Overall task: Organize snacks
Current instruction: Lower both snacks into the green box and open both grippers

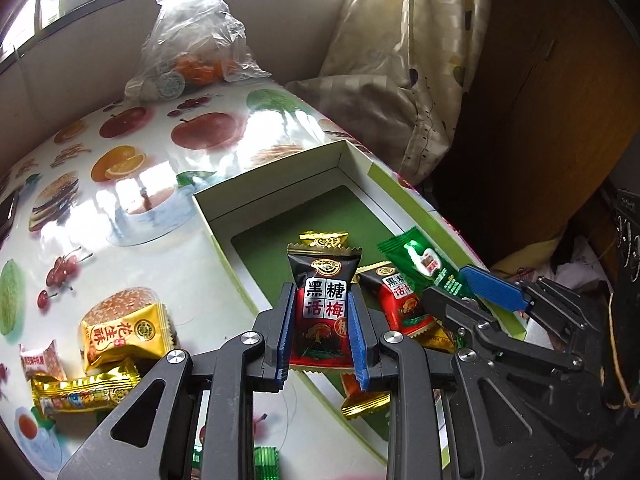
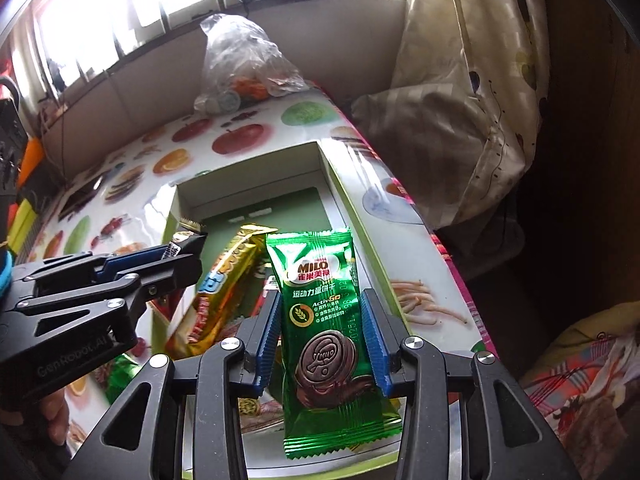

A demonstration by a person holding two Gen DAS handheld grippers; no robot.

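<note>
Partly done, by the look of it: several wrapped snacks already inside the open green-floored box (image 1: 280, 184), among them a red-and-black packet (image 1: 404, 300) and a gold bar (image 2: 224, 288). Left claw (image 1: 322, 320) pinching a black plum-candy packet (image 1: 324, 280) over the box's near end; right claw (image 2: 324, 344) pinching a green Milo biscuit packet (image 2: 324, 320) above the same box. Still left outside, on the glossy fruit-print worktop (image 1: 168, 248): a yellow peanut-crisp packet (image 1: 124, 336), a gold bar wrapper (image 1: 84, 392), a small white-and-red one (image 1: 42, 360). Behind, a clear plastic bag (image 1: 192, 40), barred window, pale curtain (image 1: 420, 60).
</note>
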